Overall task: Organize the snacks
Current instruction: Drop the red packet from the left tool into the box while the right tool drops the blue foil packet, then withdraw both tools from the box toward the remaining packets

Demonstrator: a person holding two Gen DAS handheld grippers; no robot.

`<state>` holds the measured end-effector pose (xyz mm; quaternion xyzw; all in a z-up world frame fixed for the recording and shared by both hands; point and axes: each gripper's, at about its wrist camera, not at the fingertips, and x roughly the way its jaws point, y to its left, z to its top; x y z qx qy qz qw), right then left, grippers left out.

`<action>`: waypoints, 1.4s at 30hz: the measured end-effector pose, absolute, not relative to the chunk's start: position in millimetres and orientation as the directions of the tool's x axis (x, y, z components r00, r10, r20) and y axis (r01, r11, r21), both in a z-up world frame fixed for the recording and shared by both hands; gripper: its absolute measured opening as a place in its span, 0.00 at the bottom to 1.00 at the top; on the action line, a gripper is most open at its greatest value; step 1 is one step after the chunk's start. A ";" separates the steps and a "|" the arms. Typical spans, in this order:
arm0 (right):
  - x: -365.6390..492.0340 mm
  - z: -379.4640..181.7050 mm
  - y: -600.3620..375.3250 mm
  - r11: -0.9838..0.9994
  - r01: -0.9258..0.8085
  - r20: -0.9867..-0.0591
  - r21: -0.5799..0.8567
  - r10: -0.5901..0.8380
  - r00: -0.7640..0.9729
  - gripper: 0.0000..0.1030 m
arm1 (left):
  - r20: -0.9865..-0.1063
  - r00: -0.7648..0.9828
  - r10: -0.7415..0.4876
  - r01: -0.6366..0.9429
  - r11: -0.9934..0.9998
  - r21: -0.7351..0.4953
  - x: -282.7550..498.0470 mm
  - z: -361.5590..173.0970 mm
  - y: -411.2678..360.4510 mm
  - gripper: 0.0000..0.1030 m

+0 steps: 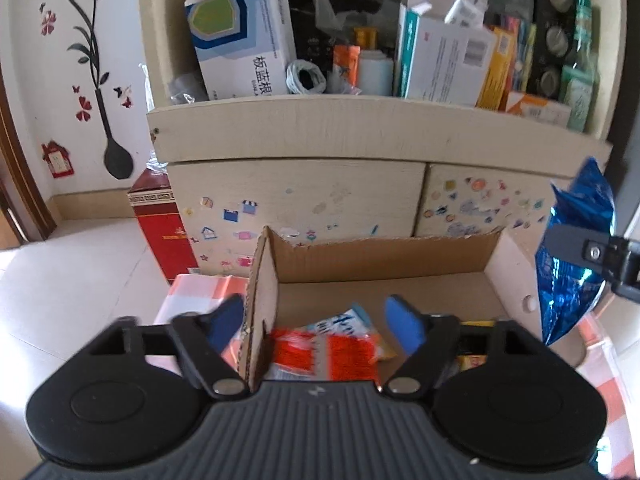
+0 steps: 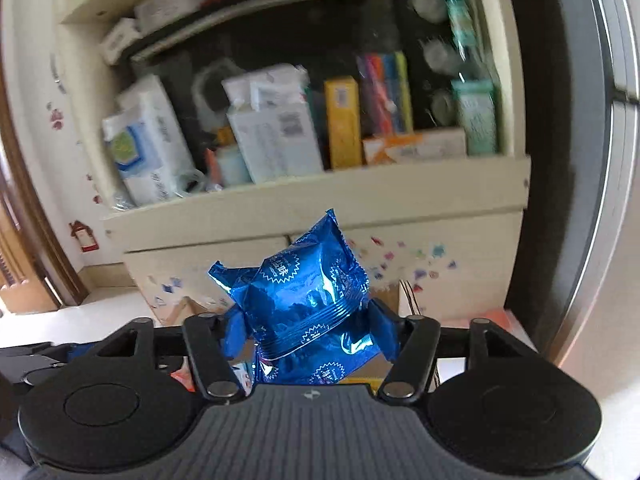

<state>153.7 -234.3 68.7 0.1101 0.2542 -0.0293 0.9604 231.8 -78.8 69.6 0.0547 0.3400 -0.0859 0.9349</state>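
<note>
My left gripper point(image 1: 316, 326) is open and empty, its two blue pads astride the left wall of an open cardboard box point(image 1: 384, 258). Inside the box lie an orange and white snack packet point(image 1: 324, 354) and a yellow packet point(image 1: 474, 360). My right gripper point(image 2: 308, 334) is shut on a shiny blue foil snack packet point(image 2: 304, 296) and holds it in the air. The same blue packet point(image 1: 572, 264) shows at the right edge of the left wrist view, held beside and above the box's right wall.
The box stands on an orange and white checked cloth point(image 1: 196, 292) before a cream cabinet point(image 1: 320, 196) with stickers. Its open shelf point(image 1: 360, 110) holds medicine boxes and bottles. A red box point(image 1: 160, 232) stands on the tiled floor at the left.
</note>
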 end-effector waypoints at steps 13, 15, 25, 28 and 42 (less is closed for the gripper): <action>150.1 64.8 -233.5 0.964 0.176 -0.575 0.200 -0.029 0.817 0.91 | -0.660 0.739 -0.132 0.236 0.969 0.070 220.3 73.3 -80.6 0.92; 147.3 66.3 -231.0 0.971 0.169 -0.581 0.170 -0.040 0.813 0.91 | -0.661 0.738 -0.136 0.243 0.967 0.073 218.0 73.7 -78.4 0.92; 120.6 73.1 -223.5 0.991 0.130 -0.620 0.031 -0.083 0.780 0.95 | -0.686 0.715 -0.135 0.269 0.959 0.092 200.9 70.3 -67.4 0.92; 106.9 77.9 -219.7 0.995 0.099 -0.620 0.012 -0.071 0.781 0.97 | -0.696 0.703 -0.148 0.281 0.956 0.081 191.9 71.7 -66.1 0.92; 25.1 81.2 -207.6 1.000 0.005 -0.673 0.021 0.010 0.740 0.98 | -0.742 0.634 -0.217 0.329 0.944 0.005 101.0 74.4 -24.8 0.92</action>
